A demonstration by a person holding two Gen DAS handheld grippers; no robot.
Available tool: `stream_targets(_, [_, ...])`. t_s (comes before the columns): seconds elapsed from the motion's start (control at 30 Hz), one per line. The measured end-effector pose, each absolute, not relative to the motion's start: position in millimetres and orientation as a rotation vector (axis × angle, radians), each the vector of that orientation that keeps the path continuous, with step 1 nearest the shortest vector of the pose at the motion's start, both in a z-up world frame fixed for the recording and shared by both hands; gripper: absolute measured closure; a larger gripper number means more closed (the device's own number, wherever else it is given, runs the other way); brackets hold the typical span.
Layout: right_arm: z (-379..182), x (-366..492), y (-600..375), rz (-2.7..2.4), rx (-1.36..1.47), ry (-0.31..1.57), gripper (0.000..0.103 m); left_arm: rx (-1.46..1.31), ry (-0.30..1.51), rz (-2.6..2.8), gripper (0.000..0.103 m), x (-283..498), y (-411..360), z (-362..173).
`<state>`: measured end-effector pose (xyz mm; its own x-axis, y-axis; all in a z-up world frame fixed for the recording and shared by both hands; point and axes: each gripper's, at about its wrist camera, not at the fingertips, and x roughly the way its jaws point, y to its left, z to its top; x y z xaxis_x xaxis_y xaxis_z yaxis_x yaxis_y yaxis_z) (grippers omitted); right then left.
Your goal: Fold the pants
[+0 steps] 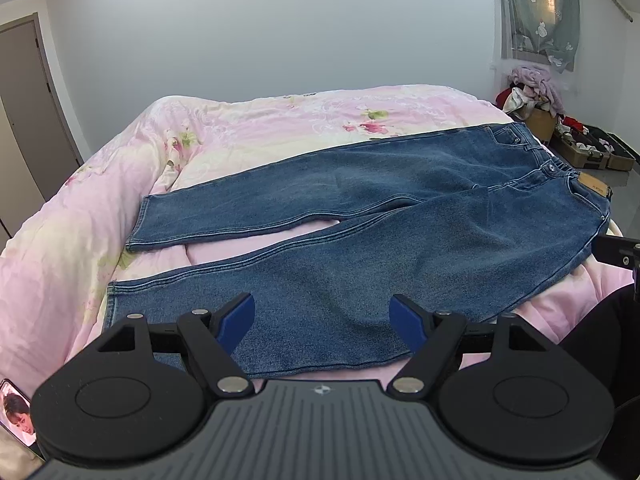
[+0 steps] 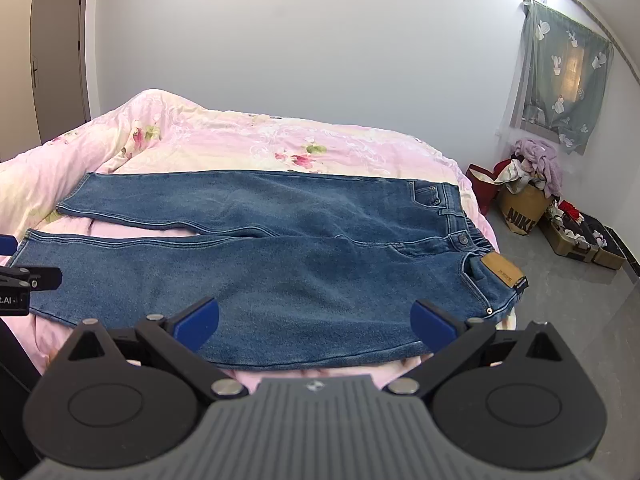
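Left wrist view showed the jeans spread flat across the pink quilt, waistband to the right, legs running left and slightly apart. The left gripper hovered over the near leg with its jaws wide apart, holding nothing; the right gripper was likewise wide open and empty above the near edge by the hip. No fold looked begun. Risk from here, as I judged it: the soft quilt could get pinched along with the denim and drag up, or uneven grabs at hem and waistband could skew the fold and leave the legs misaligned.
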<state>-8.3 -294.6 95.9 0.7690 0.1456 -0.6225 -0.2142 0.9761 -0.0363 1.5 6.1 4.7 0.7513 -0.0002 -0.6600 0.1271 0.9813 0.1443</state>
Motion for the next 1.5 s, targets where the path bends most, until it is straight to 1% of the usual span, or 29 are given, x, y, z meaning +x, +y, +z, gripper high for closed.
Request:
stream_targets(1.17, [86.6,-5.0,-294.9,0.194,-0.102,0.682,0.005,0.183,0.735,-0.061,0.013,4.4,10.6,3.0])
stream_targets(1.3, [83.0,-4.0,-298.3,0.209,-0.106,0.678,0.005,0.207,0.736,-0.067,0.013,7.7,13.9,-1.8])
stream_targets(1.43, [75.9,-1.8,-308.8,0.248,-0.114,0.635,0.005,0.267,0.748,-0.072,0.014,16.0,16.9,-8.7])
stream_targets(1.5, [71.4,4.0,-313.8,0.277,-0.126,0.643,0.005,0.296,0.749,-0.086,0.019,20.3,19.0,-12.0])
